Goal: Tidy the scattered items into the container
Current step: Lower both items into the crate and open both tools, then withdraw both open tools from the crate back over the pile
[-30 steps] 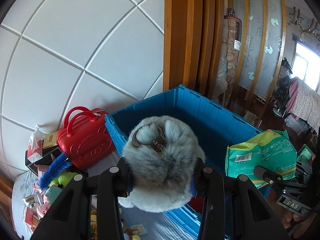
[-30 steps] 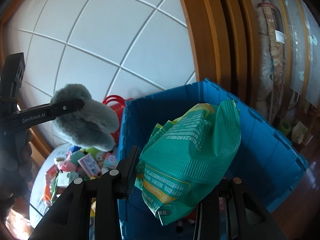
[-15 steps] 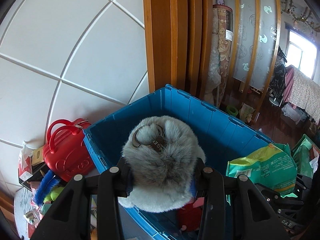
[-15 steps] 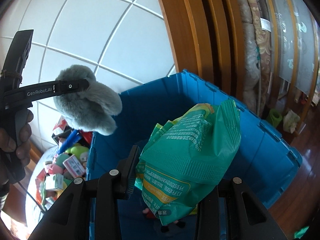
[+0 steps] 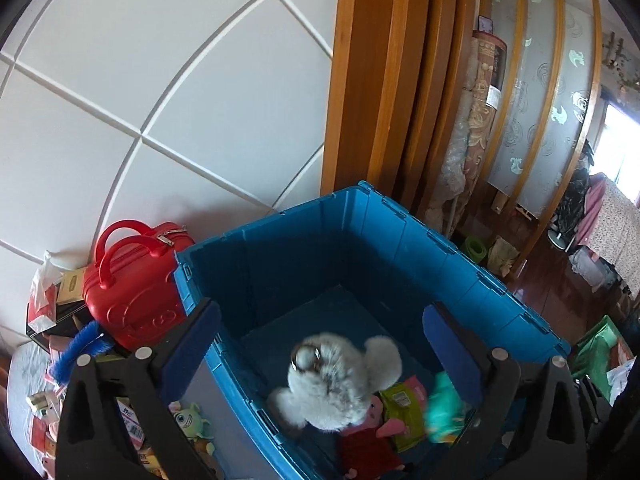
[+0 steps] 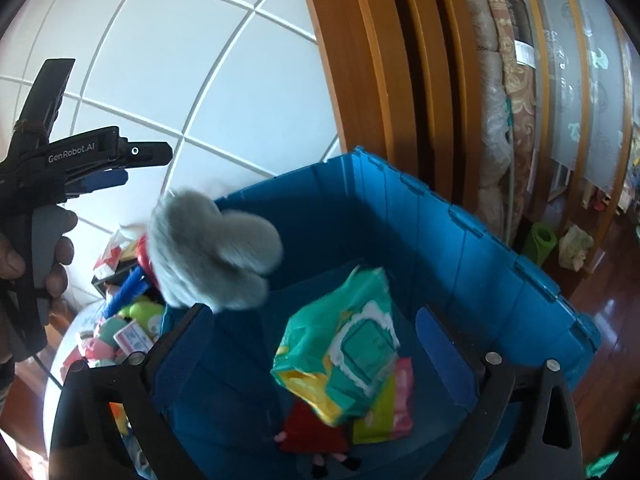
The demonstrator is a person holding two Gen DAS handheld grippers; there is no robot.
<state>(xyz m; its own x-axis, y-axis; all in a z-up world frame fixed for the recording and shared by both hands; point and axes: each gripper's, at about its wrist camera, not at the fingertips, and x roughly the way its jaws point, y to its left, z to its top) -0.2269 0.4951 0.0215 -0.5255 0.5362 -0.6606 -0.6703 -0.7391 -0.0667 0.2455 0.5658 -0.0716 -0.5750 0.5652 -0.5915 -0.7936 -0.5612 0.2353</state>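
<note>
The blue bin [image 5: 280, 216] fills both views from above. My left gripper [image 5: 320, 332] has its jaws opening wide, and the grey plush toy [image 5: 336, 384] is loose and blurred below them, over the bin's inside. From the right wrist the plush [image 6: 216, 252] hangs in mid-air by the bin's left rim, under the left gripper [image 6: 148, 164]. My right gripper [image 6: 312, 344] is opening too. The green snack bag [image 6: 344, 344] is free of its pads and tilted over the bin floor.
A pink doll in a red dress [image 5: 372, 440] and a yellow-green packet [image 5: 400, 408] lie in the bin. A red case [image 5: 132, 280] and a pile of small toys [image 6: 120, 332] sit left of it. A wooden door frame [image 5: 380, 80] stands behind.
Both grippers were shut on their loads and now stand wide apart. The plush and the green bag have left the pads and dropped towards the bin. Both hands came further over the bin.
</note>
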